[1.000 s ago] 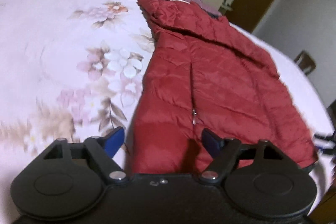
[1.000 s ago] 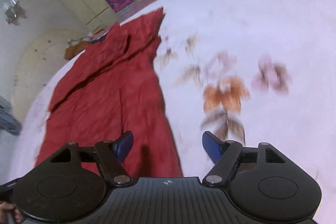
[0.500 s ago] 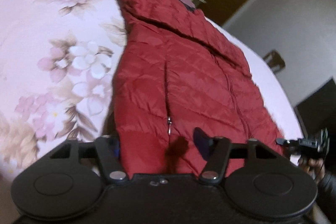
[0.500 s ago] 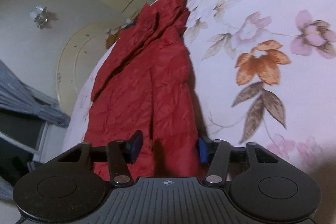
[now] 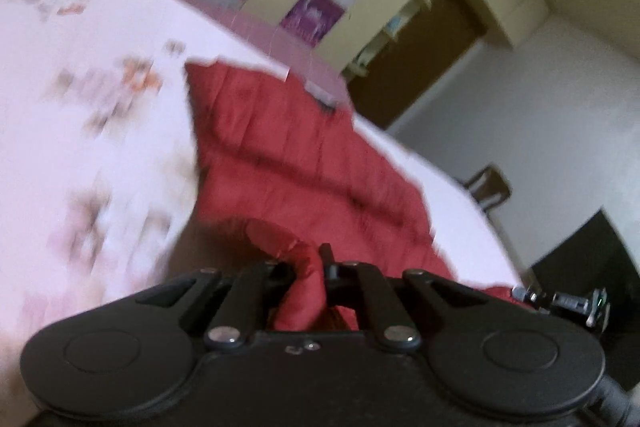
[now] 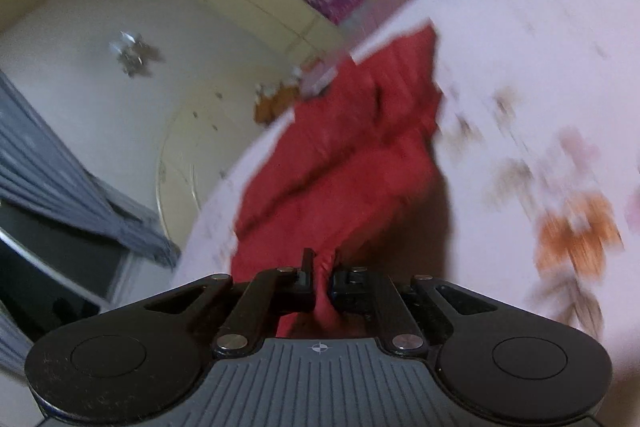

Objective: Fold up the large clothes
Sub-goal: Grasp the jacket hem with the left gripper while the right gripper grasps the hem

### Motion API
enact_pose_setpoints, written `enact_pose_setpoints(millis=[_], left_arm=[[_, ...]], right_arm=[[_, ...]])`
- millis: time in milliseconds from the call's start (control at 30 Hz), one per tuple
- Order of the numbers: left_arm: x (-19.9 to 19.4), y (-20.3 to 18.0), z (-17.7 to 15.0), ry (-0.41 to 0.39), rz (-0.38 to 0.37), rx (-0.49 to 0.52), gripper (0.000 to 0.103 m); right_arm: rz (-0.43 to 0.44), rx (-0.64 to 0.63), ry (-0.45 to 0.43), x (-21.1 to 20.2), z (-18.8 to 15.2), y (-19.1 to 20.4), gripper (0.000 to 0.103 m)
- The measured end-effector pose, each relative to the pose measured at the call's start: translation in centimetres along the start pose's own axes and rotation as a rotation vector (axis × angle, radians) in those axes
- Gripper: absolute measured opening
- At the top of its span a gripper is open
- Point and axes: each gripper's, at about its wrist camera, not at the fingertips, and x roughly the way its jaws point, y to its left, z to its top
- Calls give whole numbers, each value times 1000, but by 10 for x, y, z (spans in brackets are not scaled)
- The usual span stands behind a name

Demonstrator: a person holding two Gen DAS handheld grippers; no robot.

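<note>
The red jacket (image 5: 304, 163) lies on the flowery bed sheet (image 5: 80, 131), stretching away toward 12 o'clock in both views. The left gripper (image 5: 308, 267) pinches a bunch of the jacket's near edge, at about 6 o'clock. The right gripper (image 6: 320, 267) pinches a bunch of the near edge too. Both bunches look lifted off the bed. I think the fold is only starting. The near edge must go over to the far end, then be laid flat.

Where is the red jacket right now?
The red jacket lies on the floral bedsheet, its near edge pinched in both the left gripper and the right gripper, stretching toward the wardrobe.
</note>
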Motion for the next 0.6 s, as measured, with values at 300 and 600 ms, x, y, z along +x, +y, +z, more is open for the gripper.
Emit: enact_pose_setpoints(millis=[300,600], left_arm=[[83,-2,112,-64,-2,-49,6],[187,37,188,-29,24,-120,22]], right_arm=[[73,81,-100,67,113,18,4],[14,216,-114,170,204,-40,5]])
